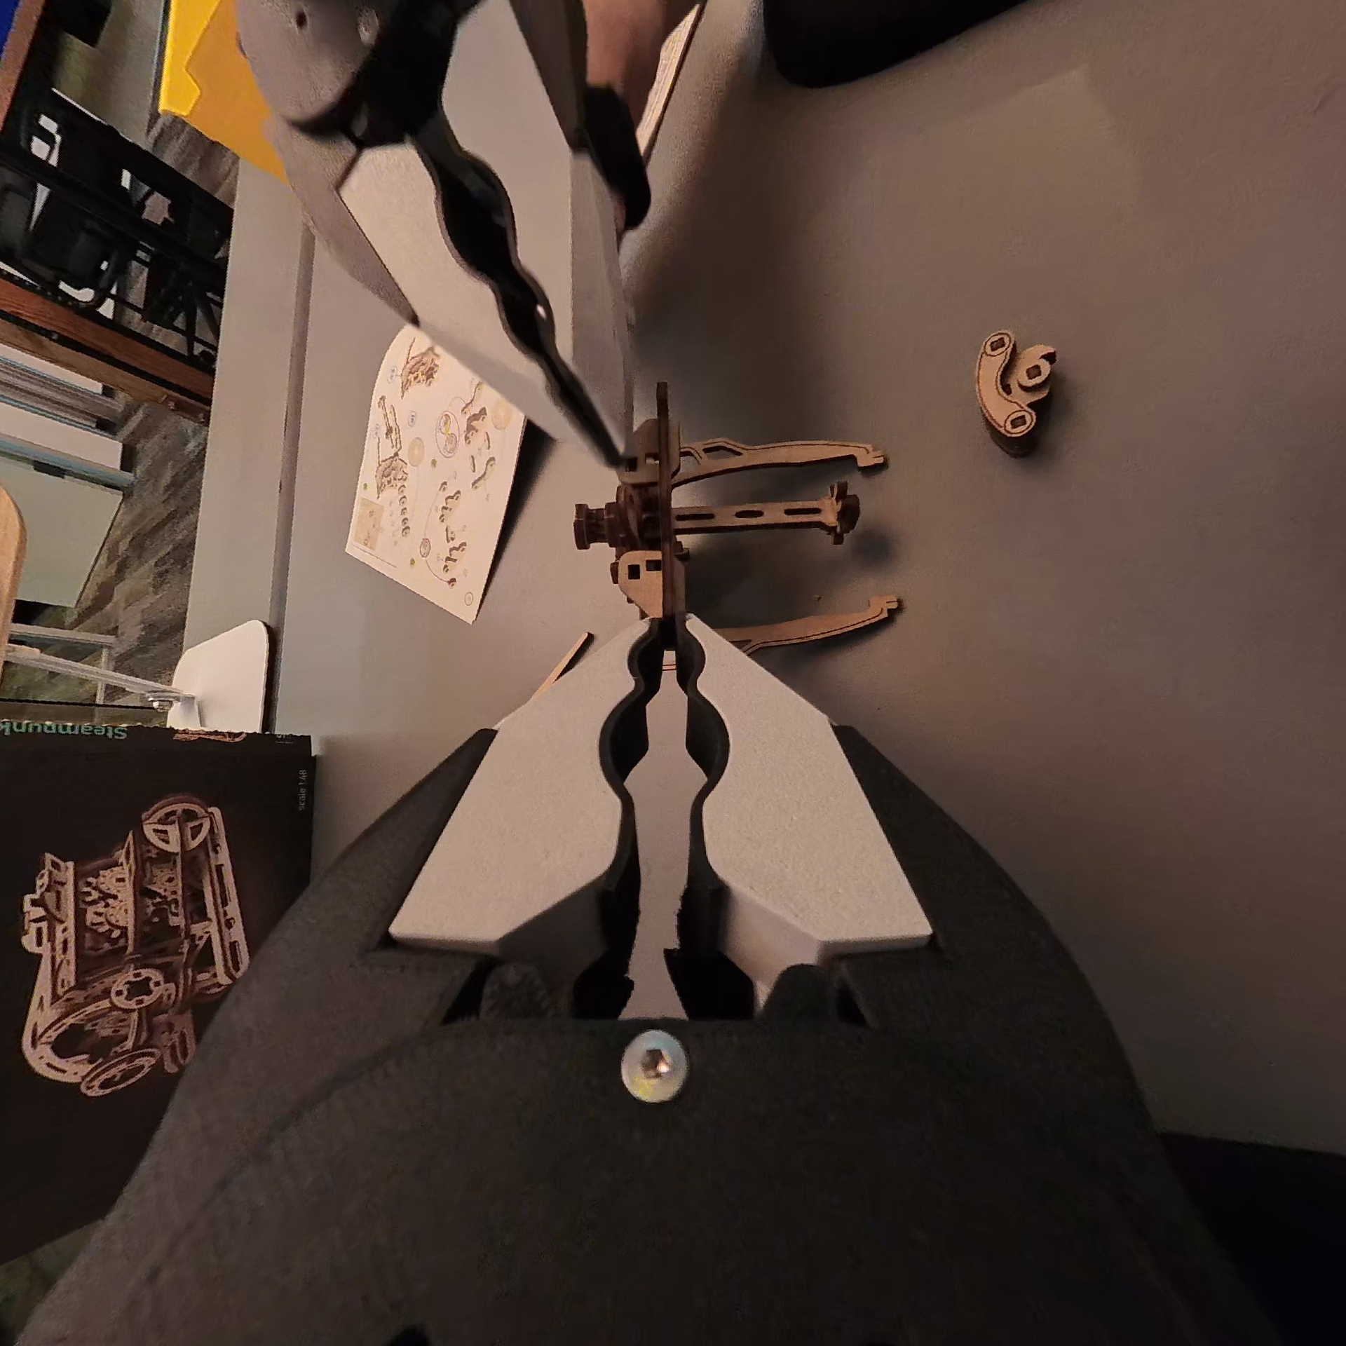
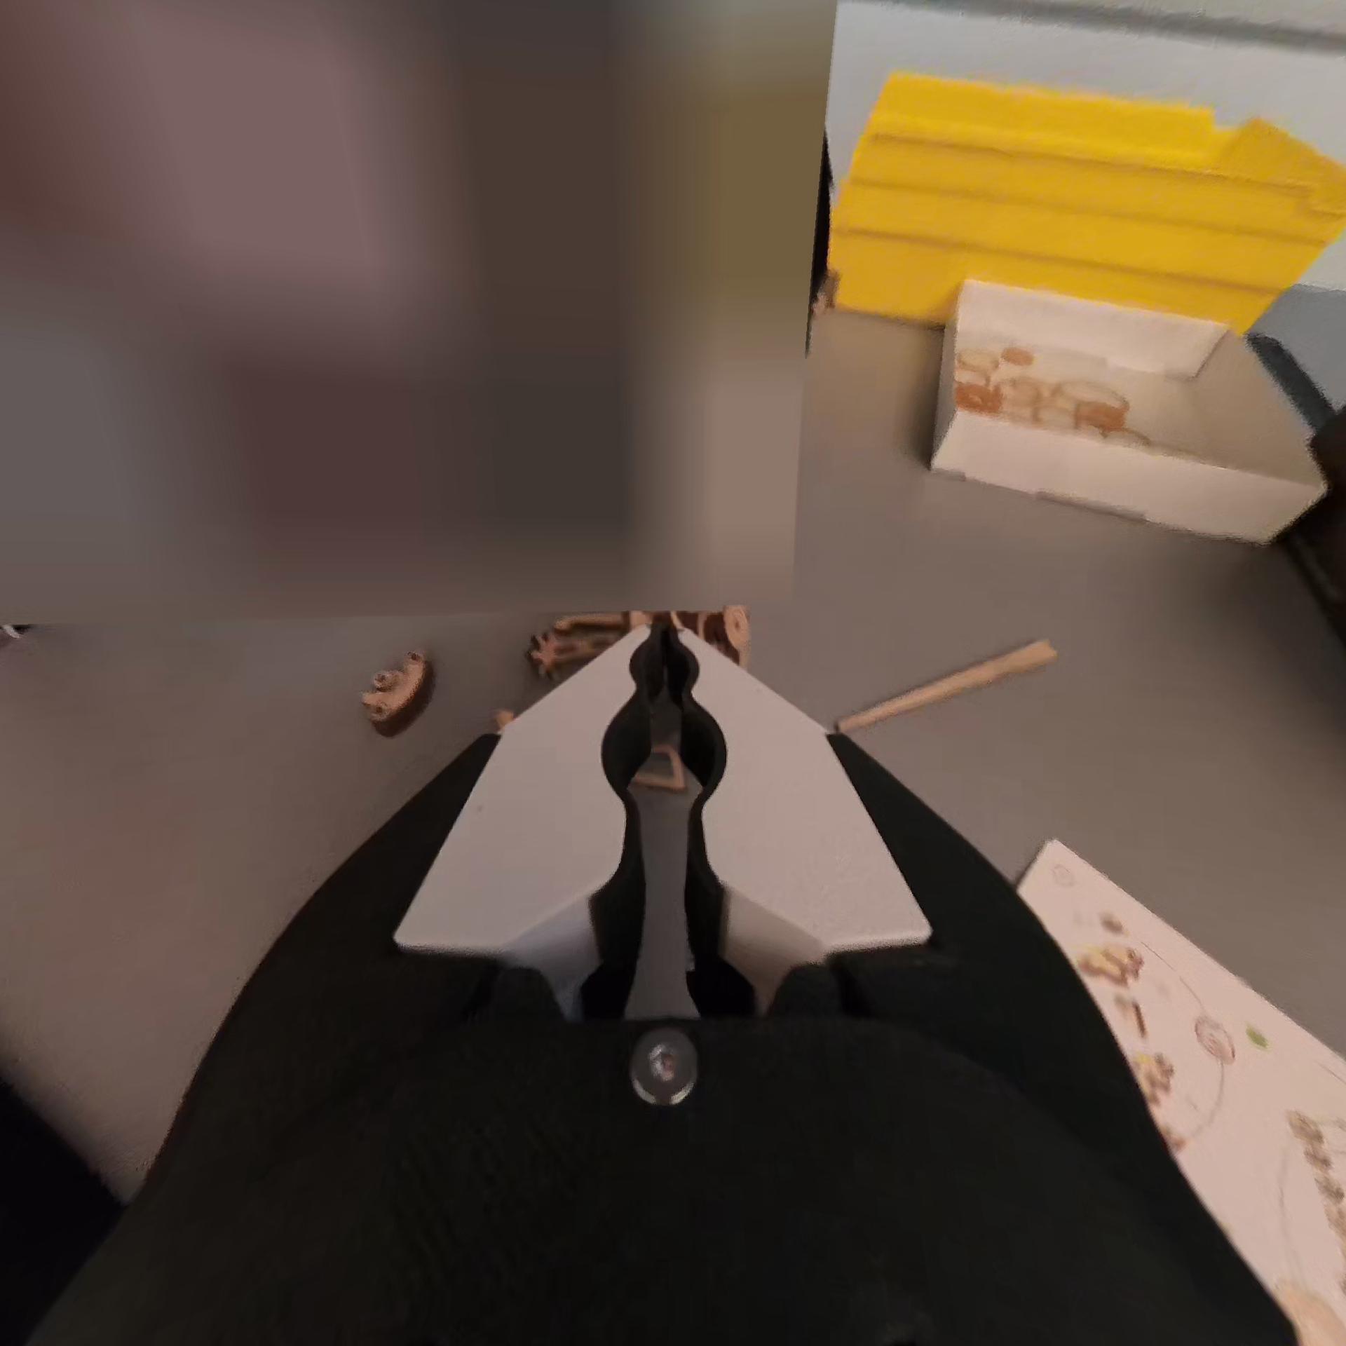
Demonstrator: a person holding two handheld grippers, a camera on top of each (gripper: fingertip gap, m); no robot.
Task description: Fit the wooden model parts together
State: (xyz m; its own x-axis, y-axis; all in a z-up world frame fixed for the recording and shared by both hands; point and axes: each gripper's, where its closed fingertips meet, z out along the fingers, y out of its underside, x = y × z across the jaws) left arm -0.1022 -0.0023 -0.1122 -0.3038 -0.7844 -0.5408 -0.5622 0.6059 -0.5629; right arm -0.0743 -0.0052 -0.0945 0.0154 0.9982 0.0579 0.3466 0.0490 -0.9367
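wooden model assembly (image 1: 659,510) sits at the middle of the grey table (image 1: 1092,655), held up between the two grippers: a thin upright disc seen edge-on, with a dark hub of stacked gears sticking out to one side and three long slotted arms reaching out the other way over the tabletop. left gripper (image 1: 668,626) comes in from below in its own view, its white fingers (image 1: 583,765) drawn nearly together so that the tips pinch the lower edge of the disc. right gripper (image 1: 619,455) slants down from the top of that view, its jaws closed to a point that presses on a small wooden piece at the upper side of the hub; in the right wrist view the same gripper (image 2: 664,635) shows its tips meeting on that part of the assembly (image 2: 583,641), with a sliver of wood visible through the gap lower down between the fingers. apart from the assembly, a small curved wooden part (image 1: 1012,390) with square holes lies flat on the table, well clear of both grippers. a thin wooden stick (image 2: 947,685) lies on the table off to the other side. a printed instruction sheet (image 1: 437,473) rests near the table edge beyond the hub. farther out stand a dark box with a model picture (image 1: 138,939), a white open box (image 2: 1092,422) holding more wooden pieces, and a stack of yellow sheets (image 2: 1056,204) behind it.
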